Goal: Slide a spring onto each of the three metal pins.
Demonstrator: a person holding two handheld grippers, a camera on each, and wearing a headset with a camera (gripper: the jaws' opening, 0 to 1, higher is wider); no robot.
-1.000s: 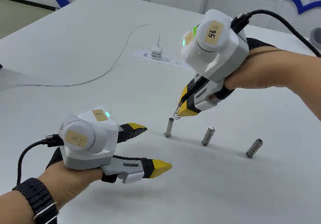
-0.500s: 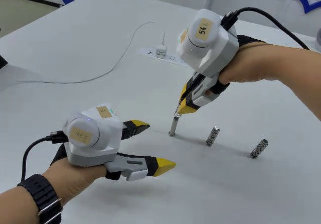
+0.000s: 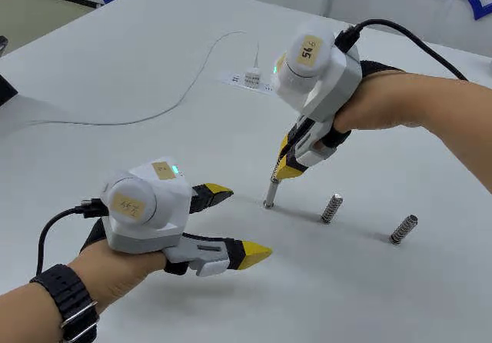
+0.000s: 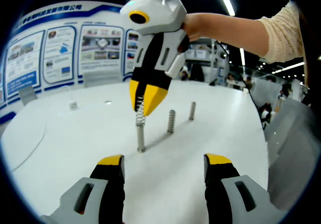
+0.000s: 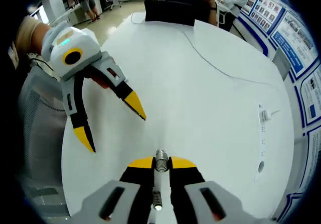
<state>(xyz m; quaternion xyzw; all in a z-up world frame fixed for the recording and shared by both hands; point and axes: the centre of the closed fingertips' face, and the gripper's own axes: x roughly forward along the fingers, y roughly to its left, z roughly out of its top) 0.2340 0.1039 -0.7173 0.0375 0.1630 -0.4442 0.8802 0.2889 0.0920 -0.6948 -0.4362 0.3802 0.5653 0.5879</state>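
Three metal pins stand on the white table. The left pin [image 3: 270,194] [image 4: 141,137] is bare along its shaft. My right gripper [image 3: 281,170] [image 5: 160,162] is shut on a spring [image 4: 140,112] [image 5: 160,159], holding it right at the top of that pin. The middle pin [image 3: 331,208] [image 4: 171,121] and the right pin [image 3: 403,228] [image 4: 192,110] each wear a spring. My left gripper [image 3: 240,224] [image 4: 163,171] stands open near the table's front left, with nothing between its fingers, a short way from the left pin.
A white power strip [image 3: 252,84] with a plugged-in adapter lies at the back of the table. Its thin cable [image 3: 154,112] runs left across the tabletop. A black cable trails from each gripper.
My right gripper has lowered the spring from above and to the side of the left pin down onto its tip. The left gripper has stayed put, open.
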